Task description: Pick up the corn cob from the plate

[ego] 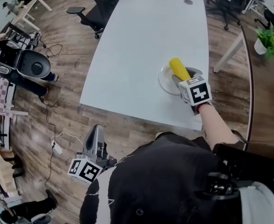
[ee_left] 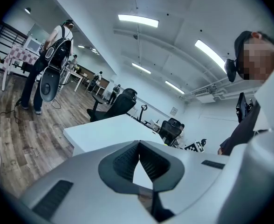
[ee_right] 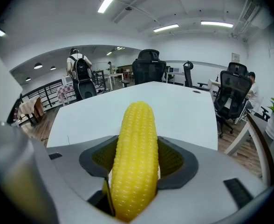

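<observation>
Step in hand: the grasp, and it looks made. Right claw is pinching the corn cob across its body. Both pads sit against the kernels, and the cob runs lengthwise out past the tips. The cob is over the plate, which sits near the right edge of the counter, toward the near edge. I can't tell whether the cob's underside is touching the plate or is just clear of it (no view shows the gap).

Next move, my read: a straight vertical lift.
- It needs a steady squeeze with the claw level.
- The cob is round and tapered, so any tilt could let it roll or slide out along the pads.
- Go slowly at first, to check the plate doesn't come up with it.

Left claw is pressed together with nothing between the pads. It hangs off the counter's near edge, above the floor, and has no part in this step.
</observation>
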